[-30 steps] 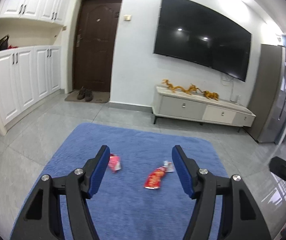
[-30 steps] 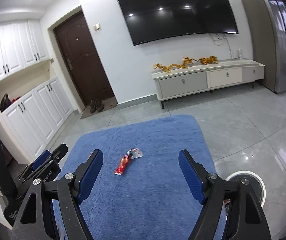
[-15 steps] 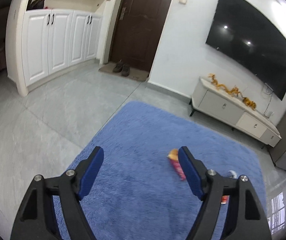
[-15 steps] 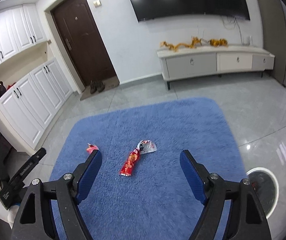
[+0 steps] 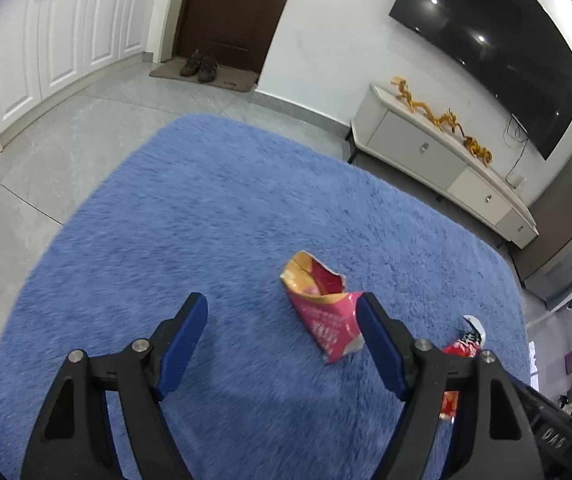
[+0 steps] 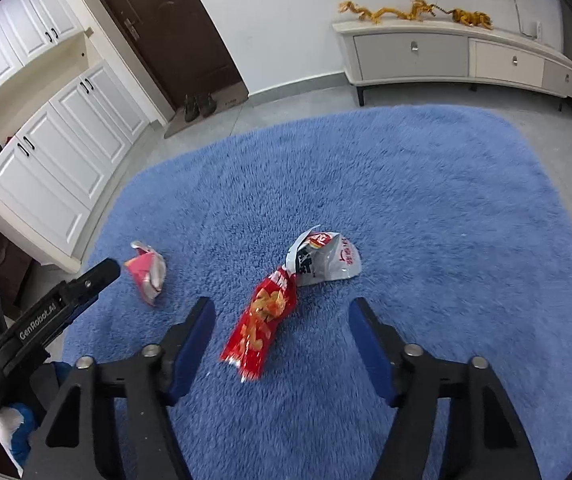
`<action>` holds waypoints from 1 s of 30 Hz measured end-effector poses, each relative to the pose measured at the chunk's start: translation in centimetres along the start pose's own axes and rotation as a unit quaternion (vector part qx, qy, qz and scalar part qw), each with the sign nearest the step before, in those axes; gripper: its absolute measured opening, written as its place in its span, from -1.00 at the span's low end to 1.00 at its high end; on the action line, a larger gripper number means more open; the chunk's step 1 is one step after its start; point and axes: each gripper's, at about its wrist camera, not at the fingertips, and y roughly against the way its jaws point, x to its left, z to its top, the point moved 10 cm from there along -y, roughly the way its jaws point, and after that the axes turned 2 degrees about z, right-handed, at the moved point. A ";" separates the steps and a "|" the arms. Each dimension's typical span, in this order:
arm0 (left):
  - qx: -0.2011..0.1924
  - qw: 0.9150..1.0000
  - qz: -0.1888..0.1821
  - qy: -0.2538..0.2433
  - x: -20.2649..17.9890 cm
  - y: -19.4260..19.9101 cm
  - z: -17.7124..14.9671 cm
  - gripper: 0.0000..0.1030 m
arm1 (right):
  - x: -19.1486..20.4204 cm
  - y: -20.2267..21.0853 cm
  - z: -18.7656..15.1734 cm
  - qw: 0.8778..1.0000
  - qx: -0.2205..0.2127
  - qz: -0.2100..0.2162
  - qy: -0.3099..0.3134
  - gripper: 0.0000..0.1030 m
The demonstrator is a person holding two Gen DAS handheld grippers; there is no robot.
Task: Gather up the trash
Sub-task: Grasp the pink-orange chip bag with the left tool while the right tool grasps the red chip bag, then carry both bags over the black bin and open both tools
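Left wrist view: your left gripper (image 5: 282, 334) points down at the blue rug (image 5: 206, 216), jaws spread with nothing between the pads. The pink wrapper (image 5: 321, 312), torn open at its top, lies on the pile just inside the right-hand blue pad, which overlaps its lower edge in this view; whether pad and wrapper touch you cannot tell. Behind that same finger a corner of the red snack bag (image 5: 463, 346) shows. Further right, past the rug's far edge, stands the white TV cabinet (image 5: 437, 160).

Right wrist view: at the left edge your left gripper appears from the side as a black arm, with the pink wrapper (image 6: 148, 270) lying just beyond its tip. At the centre, your right gripper (image 6: 282, 334) hangs over the red snack bag (image 6: 266, 320), a long red packet with a white crumpled top end, lying flat between the lines of the two fingers. The jaws are closing, but the pads stand apart from the bag on both sides, so nothing is gripped.

Progress: both pieces lie on the rug, uncollected. No bin or bag for them shows in either view. The task reads as at its beginning: two approaches under way, both grasps and the carrying off left to do.
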 end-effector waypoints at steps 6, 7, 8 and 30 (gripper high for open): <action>0.012 1.000 0.008 -0.023 -1.8 -2.7 -0.1 0.44 | 0.1 -1.5 -0.3 1.000 0.009 0.015 0.008 -0.20; 0.009 0.999 0.013 -0.031 -2.1 -2.9 -0.1 0.36 | 0.2 -1.5 -0.3 1.000 0.006 0.016 0.010 -0.36; 0.005 0.999 0.017 -0.035 -2.1 -2.8 -0.2 0.28 | 0.1 -1.4 -0.3 1.000 0.005 0.020 0.010 -0.49; -0.075 0.989 -0.085 -0.096 -9.4 10.5 -4.9 -0.22 | -1.8 13.6 -4.8 0.994 -0.104 0.032 0.013 -0.53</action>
